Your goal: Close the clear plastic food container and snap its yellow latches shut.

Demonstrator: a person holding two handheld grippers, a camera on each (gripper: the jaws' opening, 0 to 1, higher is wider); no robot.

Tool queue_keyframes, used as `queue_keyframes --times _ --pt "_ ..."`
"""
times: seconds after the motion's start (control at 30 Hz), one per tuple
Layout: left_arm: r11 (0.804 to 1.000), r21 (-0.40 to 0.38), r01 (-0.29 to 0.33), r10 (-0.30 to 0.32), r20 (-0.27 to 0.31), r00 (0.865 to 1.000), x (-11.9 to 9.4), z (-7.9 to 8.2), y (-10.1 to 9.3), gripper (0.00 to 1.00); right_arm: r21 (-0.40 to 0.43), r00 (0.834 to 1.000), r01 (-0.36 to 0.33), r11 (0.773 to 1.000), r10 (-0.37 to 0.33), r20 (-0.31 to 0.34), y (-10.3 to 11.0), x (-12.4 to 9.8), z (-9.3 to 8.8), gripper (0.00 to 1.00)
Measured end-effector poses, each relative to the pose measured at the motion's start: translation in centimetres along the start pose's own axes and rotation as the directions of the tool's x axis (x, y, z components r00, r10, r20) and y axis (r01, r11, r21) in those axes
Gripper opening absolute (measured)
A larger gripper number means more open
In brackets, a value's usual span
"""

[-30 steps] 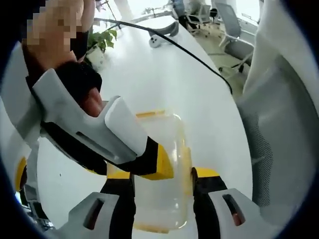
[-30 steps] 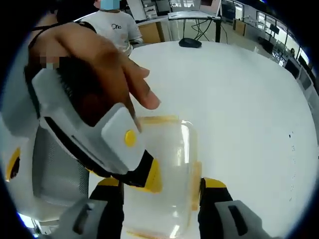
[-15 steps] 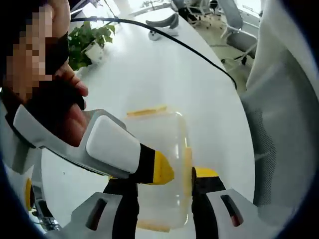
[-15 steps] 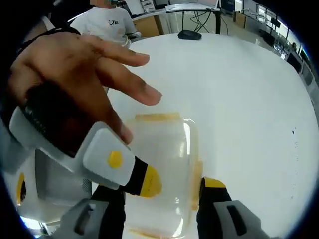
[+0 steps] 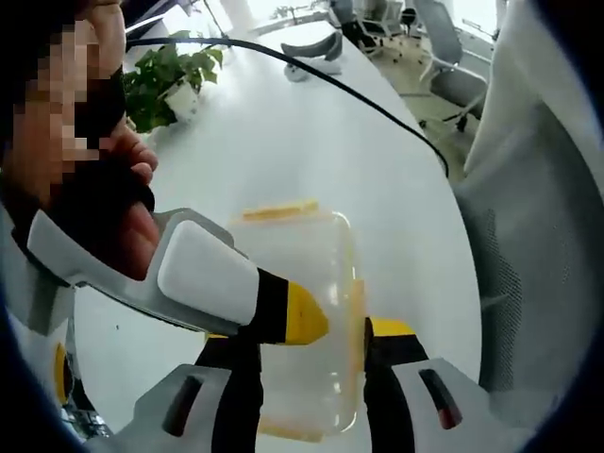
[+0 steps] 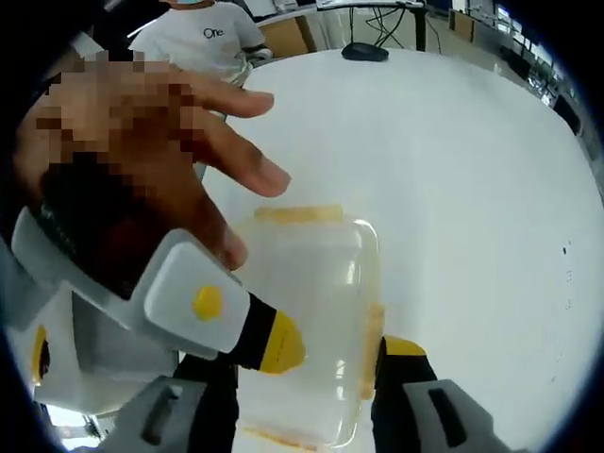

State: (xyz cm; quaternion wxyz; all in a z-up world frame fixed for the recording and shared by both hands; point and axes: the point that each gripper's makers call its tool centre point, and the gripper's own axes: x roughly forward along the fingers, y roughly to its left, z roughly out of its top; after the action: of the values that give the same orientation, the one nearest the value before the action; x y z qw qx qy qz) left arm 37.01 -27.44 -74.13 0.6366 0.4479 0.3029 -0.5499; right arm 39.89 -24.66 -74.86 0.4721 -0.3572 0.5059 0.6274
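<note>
The work surface is a white table (image 5: 311, 142) in an open office, with swivel chairs at 1 o'clock in the left gripper view and desks at 12 o'clock in the right gripper view.

**Near field.** In the left gripper view, the left gripper (image 5: 307, 354) rises from 6 o'clock with its jaws spread on either side of the clear plastic food container (image 5: 307, 311). The jaws stand apart and straddle the container; whether they press its walls cannot be told. The right gripper (image 5: 307, 316) enters from 9 o'clock, its yellow tip lying over the container's lid. Whether its own jaws are parted or closed cannot be told here.

In the right gripper view, the right gripper (image 6: 307, 359) likewise rises from 6 o'clock with jaws apart, bracketing the container (image 6: 311, 311). The left gripper (image 6: 278, 344) crosses in from 9 o'clock, held by a hand (image 6: 170, 189) with fingers extended.

**Purpose of the arrangement.** As a judgement: each tool faces the container from an opposite end, so that a tip can bear down on the lid or a latch while the other steadies the body.

**Container.** The lid appears seated on the body. No contents are visible through the clear walls. One yellow latch (image 5: 278, 209) lies at the far end at 12 o'clock, and another (image 5: 356, 307) runs along the side at 3 o'clock. Whether either is snapped cannot be told.

**Far field.** A black cable (image 5: 359, 90) crosses the table toward a potted plant (image 5: 165, 80) at 11 o'clock.
</note>
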Motion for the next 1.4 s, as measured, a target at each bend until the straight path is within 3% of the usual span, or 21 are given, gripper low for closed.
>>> queue_keyframes --times 0.13,0.47,0.73,0.97,1.07,1.13,1.4 --pt "1.0 0.004 -0.002 0.002 0.001 1.0 -0.2 0.1 -0.1 0.38 -0.007 1.0 0.004 1.0 -0.004 0.011 -0.1 -0.1 -0.1 0.56" --pt "1.0 0.02 -0.011 0.011 -0.01 1.0 -0.3 0.2 -0.1 0.4 0.037 0.991 0.054 0.998 -0.058 0.119 -0.5 -0.7 -0.3 0.58" --pt "0.999 0.042 -0.011 0.01 0.022 1.0 -0.4 0.2 0.2 0.41 -0.05 0.983 0.138 0.989 -0.13 0.13 -0.5 -1.2 -0.1 0.57" --pt "0.999 0.046 0.001 -0.002 0.034 0.999 -0.3 0.3 -0.1 0.48 -0.054 0.976 0.17 0.984 -0.16 0.15 -0.5 -1.5 -0.5 0.57" --pt "1.0 0.014 0.012 -0.013 0.043 0.999 -0.4 0.4 -0.1 0.5 -0.043 0.974 0.171 0.984 -0.162 0.158 -0.3 -1.7 -0.9 0.59" --pt "1.0 -0.001 0.017 -0.017 0.048 0.999 -0.4 0.5 -0.2 0.5 0.02 0.967 0.151 0.988 -0.152 0.203 0.1 -2.1 -0.5 0.62" --pt "0.998 -0.061 0.022 -0.017 0.086 0.996 -0.9 0.9 0.1 0.53 0.02 0.953 0.196 0.98 -0.195 0.233 0.2 -3.1 -1.0 0.65"
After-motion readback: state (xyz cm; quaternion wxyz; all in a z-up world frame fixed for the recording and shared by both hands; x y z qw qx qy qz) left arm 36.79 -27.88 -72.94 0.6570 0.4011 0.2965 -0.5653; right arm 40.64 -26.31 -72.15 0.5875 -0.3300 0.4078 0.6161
